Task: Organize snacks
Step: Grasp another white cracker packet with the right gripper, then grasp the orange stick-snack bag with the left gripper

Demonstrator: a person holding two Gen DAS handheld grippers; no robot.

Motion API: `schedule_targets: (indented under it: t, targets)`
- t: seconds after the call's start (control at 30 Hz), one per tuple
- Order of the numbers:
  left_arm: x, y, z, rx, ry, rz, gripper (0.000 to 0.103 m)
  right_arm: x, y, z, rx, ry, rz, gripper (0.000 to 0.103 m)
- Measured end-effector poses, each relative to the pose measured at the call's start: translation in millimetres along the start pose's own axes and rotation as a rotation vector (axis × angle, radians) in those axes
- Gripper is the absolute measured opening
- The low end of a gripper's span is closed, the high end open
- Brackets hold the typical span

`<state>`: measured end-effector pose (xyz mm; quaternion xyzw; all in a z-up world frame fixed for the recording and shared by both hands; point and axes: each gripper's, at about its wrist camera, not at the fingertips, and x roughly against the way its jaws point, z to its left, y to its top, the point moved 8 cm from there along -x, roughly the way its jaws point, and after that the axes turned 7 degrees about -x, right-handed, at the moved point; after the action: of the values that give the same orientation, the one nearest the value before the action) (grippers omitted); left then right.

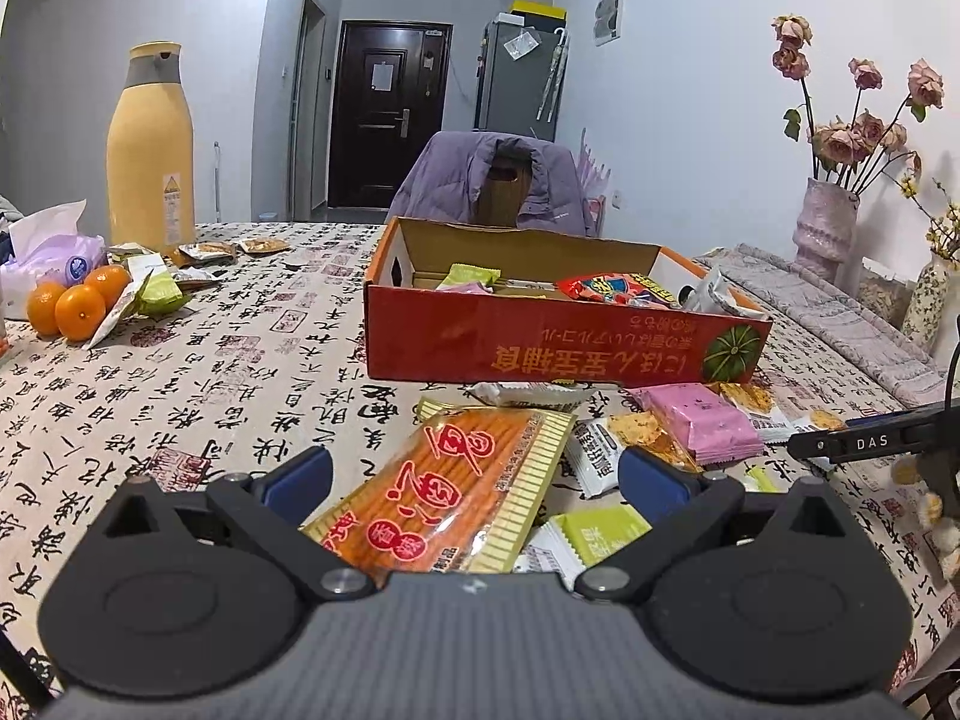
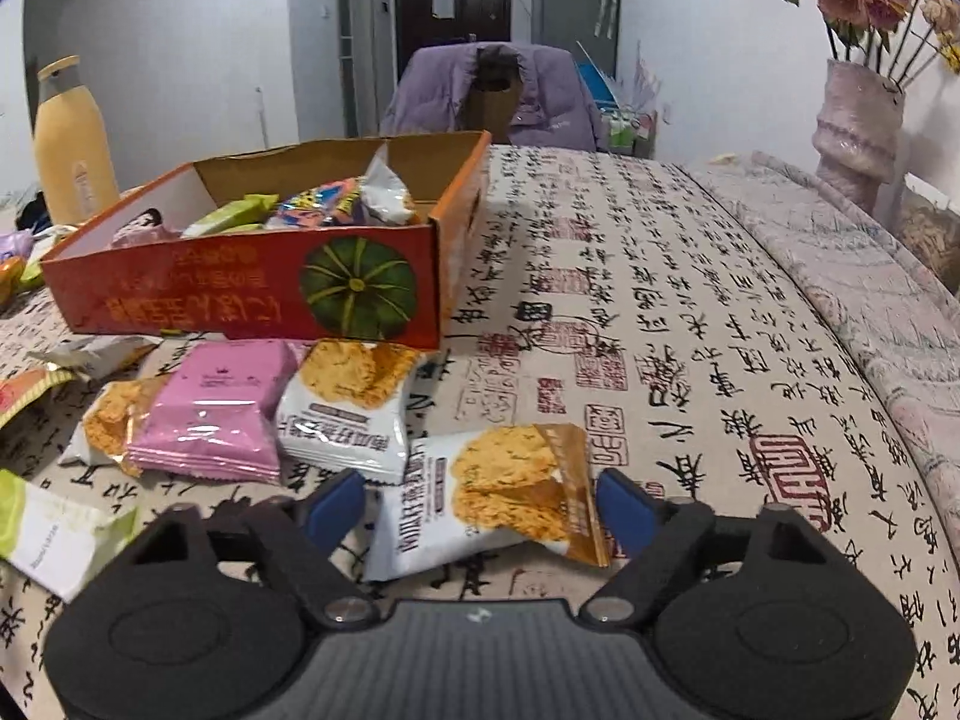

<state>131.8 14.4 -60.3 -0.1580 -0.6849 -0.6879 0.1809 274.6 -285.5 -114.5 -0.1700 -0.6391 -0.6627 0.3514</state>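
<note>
On the calligraphy-print tablecloth (image 2: pixel 690 312), in front of the red box (image 2: pixel 252 294), lies a scatter of loose snack packets. The box already holds several: green, red and white wrappers show above its rim.

Right gripper (image 2: pixel 480 507): jaws apart, straddling a white cracker packet (image 2: pixel 480 498) that lies flat on the cloth, apart from the pile. The right pad sits at the packet's brown edge; the left pad stands clear of it. No grip yet.

Left gripper (image 1: pixel 474 471): jaws wide open over the orange stick-biscuit bag (image 1: pixel 444 480), neither pad touching it. The bag lies flat, partly on smaller packets.

Beside the box's near wall: a pink packet (image 2: pixel 210 414) with another white cracker packet (image 2: pixel 348 408) just beside it, touching.

Step in hand, as I judge it: picking the cracker packet with the right gripper. Next move calls for closing fully on the packet, lifting it clear, then carrying it over the box's near wall and letting go inside. Thin, slippery wrapper; it may slide off the pads.
</note>
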Motion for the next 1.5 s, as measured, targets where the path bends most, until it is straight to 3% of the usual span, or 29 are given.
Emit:
schedule_targets:
  t: [0.23, 0.37, 0.67, 0.93, 1.17, 1.27, 1.5]
  targets:
    - [-0.4, -2.9, -1.9, 0.0, -0.007, 0.007, 0.103, 13.1, -6.7, 4.8, 0.007, 0.017, -0.024, 0.057]
    - [0.0, -3.3, -0.7, 0.002, -0.005, 0.008, 0.103, 24.1, -13.1, 7.8, -0.012, 0.003, -0.064, 0.051]
    - [-0.6, -3.1, 4.6, 0.001, 0.011, 0.019, 0.103, 75.1, -19.6, 15.9, -0.095, 0.004, -0.254, 0.049]
    - [-10.4, 5.9, 6.1, -0.033, 0.007, 0.041, 0.103, 85.3, -19.6, 29.9, -0.09, 0.041, -0.28, 0.049]
    - [-44.0, 2.2, 6.7, -0.105, -0.058, 0.18, 0.103, 83.4, -22.2, 37.5, -0.088, 0.056, -0.274, 0.049]
    - [-59.8, -3.7, 9.7, -0.126, -0.05, 0.245, 0.103, 83.0, -23.2, 37.1, -0.094, 0.056, -0.272, 0.049]
    - [-79.4, -9.8, 23.7, -0.026, -0.106, 0.327, 0.103, 81.9, -26.6, 33.5, -0.11, 0.052, -0.263, 0.049]
